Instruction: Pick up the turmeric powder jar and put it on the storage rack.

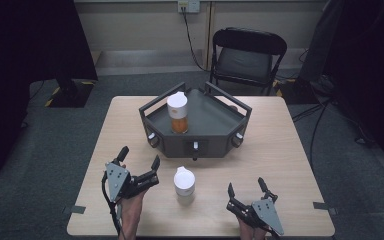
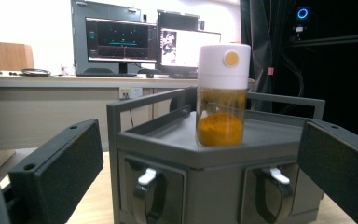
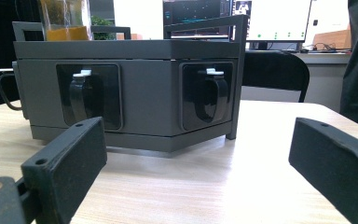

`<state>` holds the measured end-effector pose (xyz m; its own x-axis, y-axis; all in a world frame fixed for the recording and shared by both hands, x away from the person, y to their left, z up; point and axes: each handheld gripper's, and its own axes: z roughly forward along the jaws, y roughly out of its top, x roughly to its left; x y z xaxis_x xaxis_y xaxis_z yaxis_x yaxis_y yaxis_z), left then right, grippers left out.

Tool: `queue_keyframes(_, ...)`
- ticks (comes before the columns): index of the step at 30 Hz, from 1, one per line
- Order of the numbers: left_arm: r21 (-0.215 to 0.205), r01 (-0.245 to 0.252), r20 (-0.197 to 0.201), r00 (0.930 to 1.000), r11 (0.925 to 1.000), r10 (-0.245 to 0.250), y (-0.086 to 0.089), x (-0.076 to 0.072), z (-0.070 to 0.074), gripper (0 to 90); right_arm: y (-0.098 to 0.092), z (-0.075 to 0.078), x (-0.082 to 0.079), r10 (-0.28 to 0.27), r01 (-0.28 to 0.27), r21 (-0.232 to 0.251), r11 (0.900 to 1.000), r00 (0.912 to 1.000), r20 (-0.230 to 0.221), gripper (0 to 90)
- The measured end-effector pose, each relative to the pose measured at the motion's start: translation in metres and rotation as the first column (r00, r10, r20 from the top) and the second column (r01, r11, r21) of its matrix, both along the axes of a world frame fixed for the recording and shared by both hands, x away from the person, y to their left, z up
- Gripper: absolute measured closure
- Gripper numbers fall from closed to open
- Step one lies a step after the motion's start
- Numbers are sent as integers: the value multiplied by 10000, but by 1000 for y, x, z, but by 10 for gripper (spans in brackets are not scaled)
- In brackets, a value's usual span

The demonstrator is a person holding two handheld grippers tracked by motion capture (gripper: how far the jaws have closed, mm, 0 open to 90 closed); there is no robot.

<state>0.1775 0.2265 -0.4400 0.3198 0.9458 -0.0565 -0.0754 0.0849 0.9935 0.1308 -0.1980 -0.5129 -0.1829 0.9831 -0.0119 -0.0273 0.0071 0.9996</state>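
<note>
Nearest the person, both grippers sit low over the front of the table and neither holds anything. The left gripper has its jaws spread wide, and in the left gripper view they stand far apart with the grey rack between them. The right gripper is likewise spread and empty.

Between the two grippers, just in front of the rack, stands a white-lidded jar, upright on the bare wood and touched by neither gripper. It looks empty or pale, though the high view is too small to be sure.

On top of the rack, toward its left side, a second jar stands upright with a white cap and orange powder inside; the left gripper view shows it plainly. So the work seems about half done: one jar is already up on the rack, and the jar in front of it has yet to be picked up and set beside it.

The table is light wood, with tape tabs at its near corners. Beyond the rack a black folding chair faces the table on a grey carpet, and behind it a wall socket. The left gripper view shows monitors on a desk behind the rack.
</note>
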Motion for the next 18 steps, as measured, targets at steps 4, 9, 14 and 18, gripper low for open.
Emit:
queue_keyframes(4,-107,-144,-44,9999,9998,143,0,-5,-11,0,0,0,0,-1,1,-1,10000,10000,0,27)
queue_keyframes(9,-113,-321,-168,9994,9994,319,0,-10,-24,0,0,0,0,-14,14,-1,10000,10000,1,27)
queue_keyframes(14,25,-459,-415,9981,9989,460,0,-12,-34,0,0,0,0,-3,3,-6,10000,10000,-1,26)
queue_keyframes(18,-59,-560,-493,9972,9984,556,0,-15,-46,2,0,0,0,-19,19,-9,10000,10000,4,27)
